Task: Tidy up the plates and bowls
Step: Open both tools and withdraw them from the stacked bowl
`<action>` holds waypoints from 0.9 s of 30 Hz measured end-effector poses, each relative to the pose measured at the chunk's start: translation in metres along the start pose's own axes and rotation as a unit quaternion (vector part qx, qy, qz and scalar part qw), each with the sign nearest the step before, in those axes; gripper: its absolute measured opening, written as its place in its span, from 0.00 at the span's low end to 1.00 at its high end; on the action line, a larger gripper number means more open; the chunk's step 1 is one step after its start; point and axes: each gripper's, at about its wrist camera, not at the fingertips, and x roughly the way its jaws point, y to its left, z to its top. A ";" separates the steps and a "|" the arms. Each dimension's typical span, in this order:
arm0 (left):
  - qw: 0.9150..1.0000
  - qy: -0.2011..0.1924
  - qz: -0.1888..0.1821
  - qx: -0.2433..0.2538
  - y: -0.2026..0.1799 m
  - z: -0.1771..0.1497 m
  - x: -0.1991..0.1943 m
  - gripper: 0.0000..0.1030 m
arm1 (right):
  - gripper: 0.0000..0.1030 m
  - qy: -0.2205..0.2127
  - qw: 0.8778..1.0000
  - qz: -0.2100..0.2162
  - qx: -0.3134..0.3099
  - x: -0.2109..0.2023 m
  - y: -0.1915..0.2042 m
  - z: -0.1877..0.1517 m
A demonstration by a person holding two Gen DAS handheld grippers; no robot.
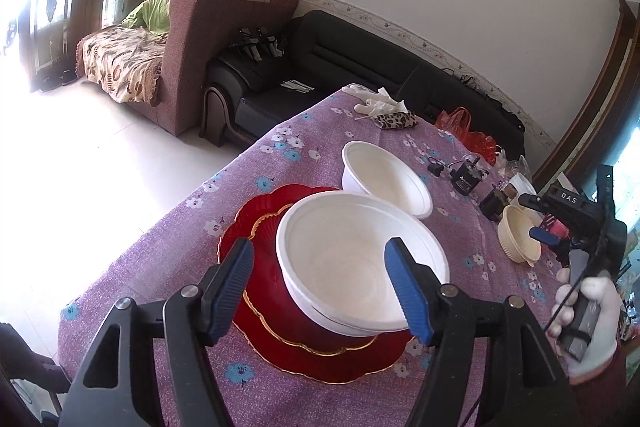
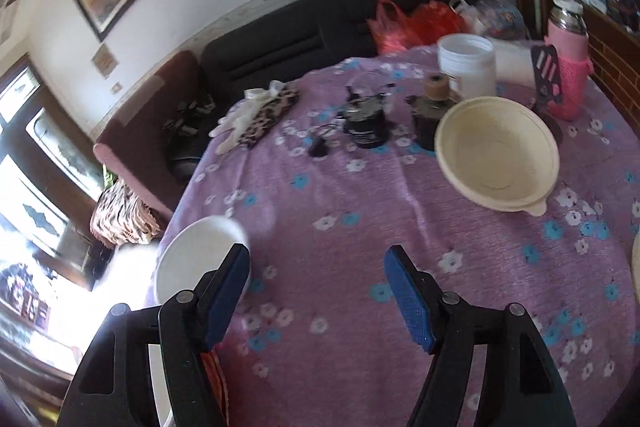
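Note:
A white bowl (image 1: 360,259) sits on stacked red gold-rimmed plates (image 1: 264,251) on the purple floral tablecloth (image 1: 168,267). My left gripper (image 1: 326,263) is open just above the bowl, its right finger over the bowl's near rim, touching nothing that I can see. A second white bowl (image 1: 384,179) stands just behind, and also shows in the right wrist view (image 2: 200,259). A cream bowl (image 2: 496,155) sits at the right; it also shows in the left wrist view (image 1: 518,233). My right gripper (image 2: 318,291) is open and empty above bare cloth, and shows in the left wrist view (image 1: 536,223) near the cream bowl.
At the far side of the table lie white gloves and a leopard pouch (image 2: 264,115), small black devices (image 2: 364,123), a dark jar (image 2: 432,111), a white tub (image 2: 466,63), a pink flask (image 2: 568,67) and red bags (image 2: 416,23). Sofas stand beyond the table's left edge (image 1: 256,75).

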 end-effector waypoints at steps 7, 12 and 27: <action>1.000 -0.005 0.002 0.028 -0.019 0.003 -0.008 0.73 | 0.72 0.010 1.000 -0.002 0.003 -0.023 -0.046 -0.021; 0.998 -0.012 0.026 0.059 -0.031 0.013 -0.009 0.75 | 0.73 0.032 0.999 0.027 -0.035 -0.019 -0.027 -0.058; 0.973 -0.048 0.149 0.172 -0.061 0.080 0.022 0.80 | 0.73 0.035 0.991 0.088 -0.099 0.000 0.054 -0.056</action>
